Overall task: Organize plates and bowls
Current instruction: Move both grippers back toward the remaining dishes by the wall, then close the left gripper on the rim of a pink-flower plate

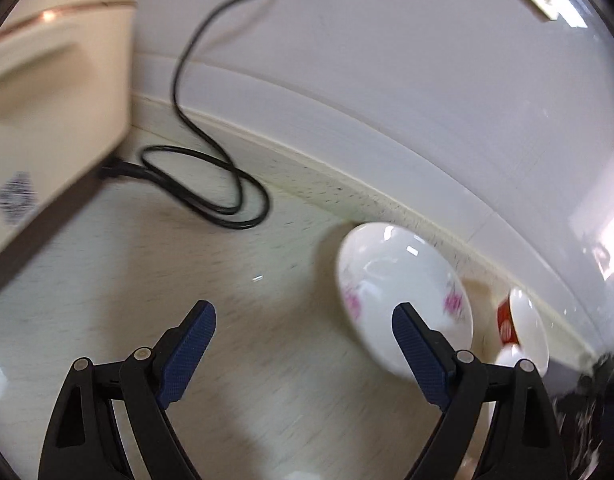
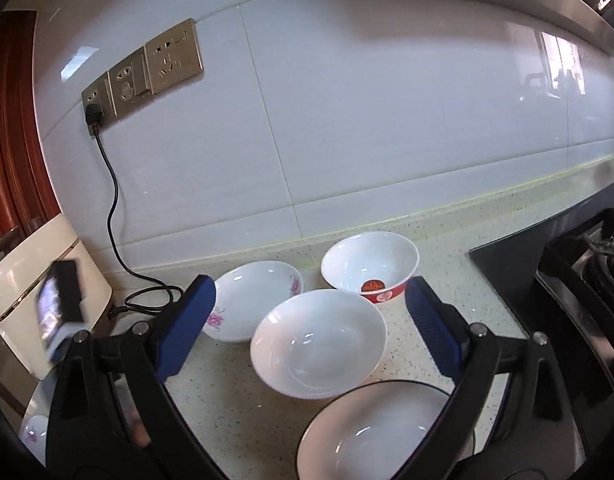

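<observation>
In the right wrist view a white plate with pink flowers (image 2: pixel 255 300), a plain white plate (image 2: pixel 319 344), a red-and-white bowl (image 2: pixel 371 266) and a dark-rimmed white plate (image 2: pixel 379 436) sit close together on the speckled counter (image 2: pixel 227 412). My right gripper (image 2: pixel 311 296) is open and empty above the plain plate. My left gripper (image 1: pixel 303 320) is open and empty over bare counter, just left of the flowered plate (image 1: pixel 403 292). The red-and-white bowl (image 1: pixel 521 320) shows behind that plate.
A cream appliance (image 1: pixel 47 100) stands at the left, its black cord (image 1: pixel 211 184) coiled on the counter and plugged into a wall socket (image 2: pixel 93 114). A black gas hob (image 2: pixel 567 288) lies at the right. White tiled wall (image 2: pixel 347 120) runs behind.
</observation>
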Tool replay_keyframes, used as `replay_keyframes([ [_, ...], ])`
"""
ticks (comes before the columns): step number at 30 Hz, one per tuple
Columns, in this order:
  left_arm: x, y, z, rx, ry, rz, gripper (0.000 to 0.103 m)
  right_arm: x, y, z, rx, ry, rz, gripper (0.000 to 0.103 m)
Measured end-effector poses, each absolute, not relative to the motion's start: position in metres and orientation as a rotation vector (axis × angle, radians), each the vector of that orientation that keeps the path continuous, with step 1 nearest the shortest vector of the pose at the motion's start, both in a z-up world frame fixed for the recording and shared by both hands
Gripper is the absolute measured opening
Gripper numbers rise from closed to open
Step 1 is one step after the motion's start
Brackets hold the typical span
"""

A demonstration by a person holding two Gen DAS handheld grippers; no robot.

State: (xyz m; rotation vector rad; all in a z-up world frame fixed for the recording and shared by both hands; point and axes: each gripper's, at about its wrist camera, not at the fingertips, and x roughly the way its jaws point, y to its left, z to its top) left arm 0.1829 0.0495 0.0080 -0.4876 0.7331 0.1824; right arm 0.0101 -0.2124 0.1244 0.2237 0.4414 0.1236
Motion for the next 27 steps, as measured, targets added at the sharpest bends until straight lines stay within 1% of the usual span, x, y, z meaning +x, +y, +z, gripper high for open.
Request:
replay_keyframes([
  [3,0.208,0.041,-0.002,-0.454,0.751,0.219,0.090,0.008,-0.212,0.125,0.212,0.443,0.133,0.096],
  [5,0.219,0.039,-0.008,-0.449,0.767,0.236,0.086,0.010,-0.209,0.123,0.206,0.447,0.142,0.096],
  [6,0.224,0.039,-0.010,-0.458,0.779,0.225,0.078,0.010,-0.209,0.124,0.208,0.449,0.148,0.096],
  [7,0.227,0.038,-0.008,-0.451,0.771,0.219,0.066,0.008,-0.210,0.124,0.210,0.448,0.152,0.096],
  [8,0.230,0.037,-0.008,-0.441,0.773,0.208,0.060,0.010,-0.205,0.121,0.209,0.449,0.155,0.096],
  [9,0.233,0.034,-0.010,-0.423,0.788,0.197,0.048,0.011,-0.204,0.119,0.209,0.451,0.158,0.096],
  [10,0.234,0.032,-0.009,-0.408,0.792,0.190,0.030,0.014,-0.200,0.117,0.209,0.456,0.164,0.096],
  [11,0.235,0.029,-0.010,-0.402,0.803,0.169,0.021,0.014,-0.198,0.116,0.206,0.463,0.172,0.096],
  [12,0.234,0.028,-0.010,-0.396,0.801,0.142,0.017,0.014,-0.196,0.115,0.201,0.466,0.178,0.096],
  [14,0.229,0.026,-0.007,-0.370,0.798,0.151,0.015,0.013,-0.189,0.114,0.184,0.468,0.193,0.096],
  [18,0.206,0.029,-0.004,-0.350,0.804,0.151,0.015,0.012,-0.180,0.111,0.171,0.476,0.238,0.096],
  [27,0.120,0.072,0.001,-0.344,0.840,0.167,0.016,0.007,-0.156,0.100,0.213,0.512,0.457,0.096],
])
